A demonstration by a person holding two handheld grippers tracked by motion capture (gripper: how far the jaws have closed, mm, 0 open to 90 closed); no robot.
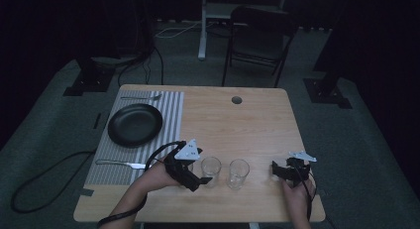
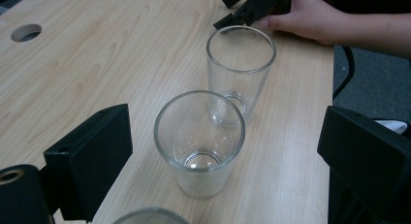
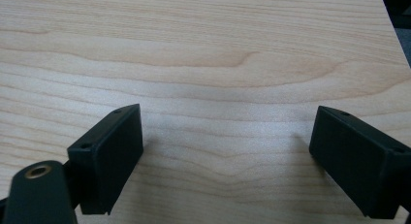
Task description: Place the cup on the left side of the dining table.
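We see two clear drinking glasses standing upright near the front edge of the wooden table [image 1: 257,120]. The nearer glass [image 2: 199,141] sits between the jaws of the left gripper [image 2: 228,151], which are spread wide on either side of it and touch nothing; from above this same glass [image 1: 211,170] is just beside the gripper's [image 1: 198,177] tip. The second glass [image 2: 241,71] stands close behind the first in the left gripper view, apart from it, and in the high view it [image 1: 238,173] stands to the right. A curved glass rim [image 2: 150,215] shows at the very bottom of the left gripper view; we cannot tell what it belongs to.

Further right, the right gripper [image 1: 285,170] rests low over the table, held in the person's right hand [image 1: 297,197]. Its own view shows both jaws spread wide over bare wood [image 3: 218,64], holding nothing. The left gripper view also catches that gripper [image 2: 254,6] beyond the far glass, with the hand [image 2: 310,18] behind it.

The left hand [image 1: 157,177] holds the left gripper, its cable [image 1: 158,152] looping back over the wrist.

On the left side of the table lies a striped placemat [image 1: 171,115] carrying a black plate [image 1: 134,124], a fork [image 1: 141,97] at the far edge and a knife [image 1: 121,164] at the near edge. A round hole [image 1: 236,99] sits in the tabletop toward the back, and a dark folding chair [image 1: 260,35] stands beyond the table
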